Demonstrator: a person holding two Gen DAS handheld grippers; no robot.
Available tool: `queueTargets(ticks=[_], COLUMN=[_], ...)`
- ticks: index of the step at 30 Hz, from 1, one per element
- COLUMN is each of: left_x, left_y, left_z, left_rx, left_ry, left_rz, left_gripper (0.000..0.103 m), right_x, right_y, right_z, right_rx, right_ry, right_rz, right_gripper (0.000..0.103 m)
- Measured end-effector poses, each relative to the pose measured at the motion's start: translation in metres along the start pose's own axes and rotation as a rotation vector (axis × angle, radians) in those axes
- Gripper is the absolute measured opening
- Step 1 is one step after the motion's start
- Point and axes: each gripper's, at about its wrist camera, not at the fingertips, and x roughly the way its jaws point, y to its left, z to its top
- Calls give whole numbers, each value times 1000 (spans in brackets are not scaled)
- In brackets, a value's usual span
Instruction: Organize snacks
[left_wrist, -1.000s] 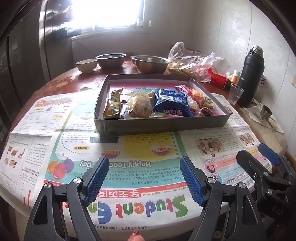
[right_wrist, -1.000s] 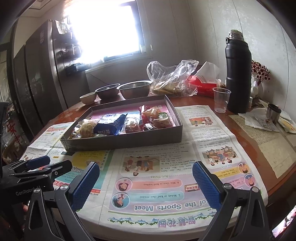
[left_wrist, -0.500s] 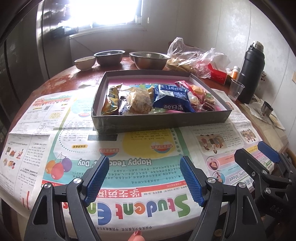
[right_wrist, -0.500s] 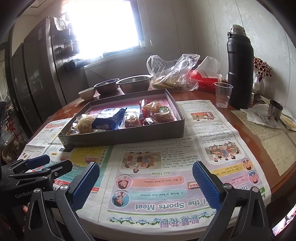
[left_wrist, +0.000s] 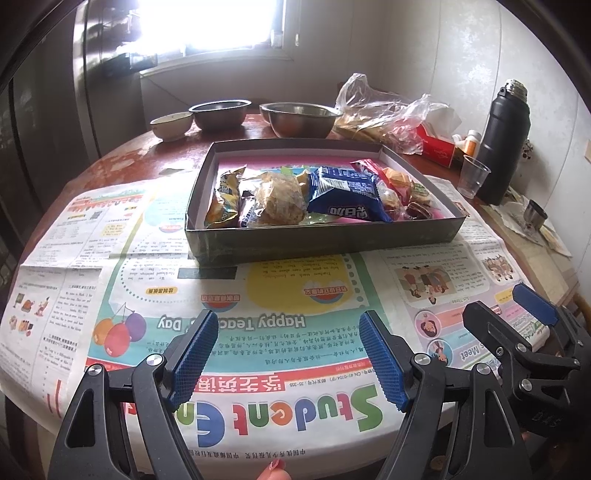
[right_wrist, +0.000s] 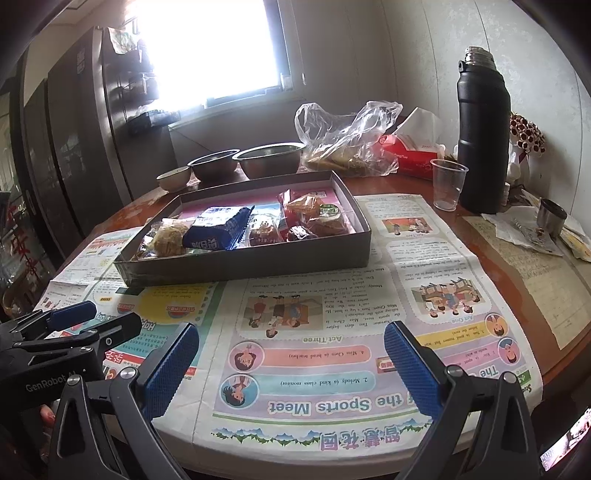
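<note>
A: What's hard to read here?

B: The window glare washes out the far wall, and the snacks in the shallow grey box (left_wrist: 325, 236) overlap, so the ones under the blue wrapped packet (left_wrist: 345, 195) are half hidden. The near wall of the box cuts off their lower edges. From the right wrist view the left gripper (right_wrist: 70, 328) enters only partly at 9 o'clock.

A: Where does the box sit, and how does it run?

B: On the newspaper (left_wrist: 280, 325) at 12 o'clock from the left gripper (left_wrist: 288, 354), well apart from it. Its long axis runs left to right across that view. The blue packet lies slanted, its printed end toward the near wall.

A: And from the other side?

B: The box (right_wrist: 258, 258) is at 11 o'clock from the right gripper (right_wrist: 291, 365), its long side slanting up toward the right; the blue packet (right_wrist: 218, 229) lies in the middle.

A: The tongs?

B: Both released, jaws spread wide, nothing between them, hovering over the newspaper.

A: Any change from a second ago?

B: The box now sits a little lower in the left view and a little higher in the right; the snacks haven't shifted.
</note>
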Motion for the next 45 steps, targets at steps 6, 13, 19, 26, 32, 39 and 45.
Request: queueTargets(ticks=[6, 13, 19, 26, 32, 39, 45], left_x=[0, 0, 0, 1, 2, 3, 4], left_y=[0, 2, 2, 3, 3, 3, 3], left_z=[0, -1, -1, -1, -1, -1, -2], left_rx=[-2, -2, -4, -4, -4, -4, -4], left_ry=[0, -1, 3, 7, 12, 13, 15], left_rz=[2, 9, 8, 10, 13, 14, 15], left_gripper=[80, 80, 80, 80, 80, 80, 80], right_x=[1, 1, 2, 2, 3, 2, 3], right_y=[-1, 1, 2, 3, 3, 2, 1], right_z=[0, -1, -1, -1, -2, -2, -2], right_rx=[2, -4, -6, -5, -3, -2, -2], right_ry=[2, 1, 1, 6, 6, 4, 9], right_rz=[-2, -2, -2, -1, -3, -5, -6], right_gripper=[101, 101, 101, 101, 101, 101, 101])
